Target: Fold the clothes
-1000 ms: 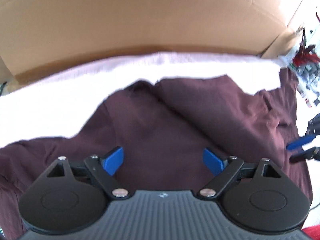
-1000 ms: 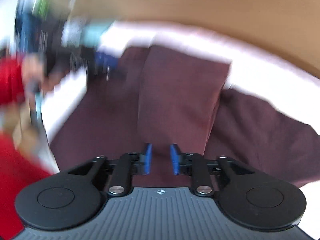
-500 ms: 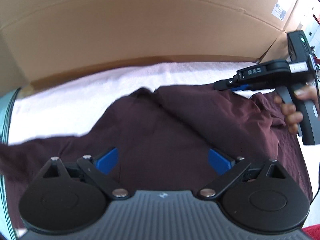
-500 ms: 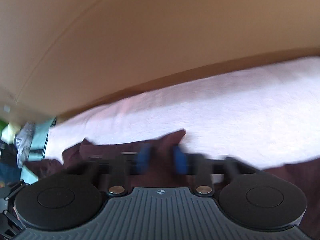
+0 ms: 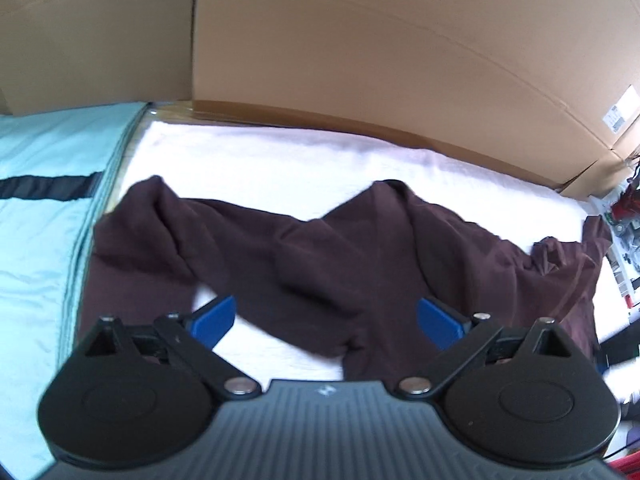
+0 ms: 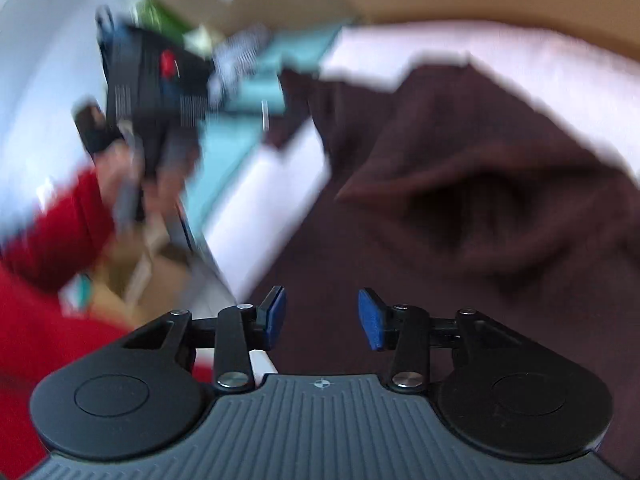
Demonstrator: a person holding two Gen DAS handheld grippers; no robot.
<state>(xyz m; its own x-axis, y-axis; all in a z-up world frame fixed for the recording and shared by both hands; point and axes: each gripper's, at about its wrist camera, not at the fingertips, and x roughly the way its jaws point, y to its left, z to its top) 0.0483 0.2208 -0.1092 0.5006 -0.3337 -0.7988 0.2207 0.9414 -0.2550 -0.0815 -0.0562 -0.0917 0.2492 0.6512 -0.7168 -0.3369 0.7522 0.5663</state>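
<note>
Maroon garment (image 5: 360,264) lies rumpled across the white towel (image 5: 280,160), one bunched end near the teal cloth (image 5: 40,200), cardboard wall (image 5: 360,40) behind. Left gripper (image 5: 326,316) hangs above it, jaws spread wide, nothing between them. Right gripper (image 6: 322,318) is blurred, jaws opening, fabric below but not pinched. Judgement: flatten first. Each claw should take an outer edge, pinch a single layer, then draw outward before any fold, or creases get locked in.
</note>
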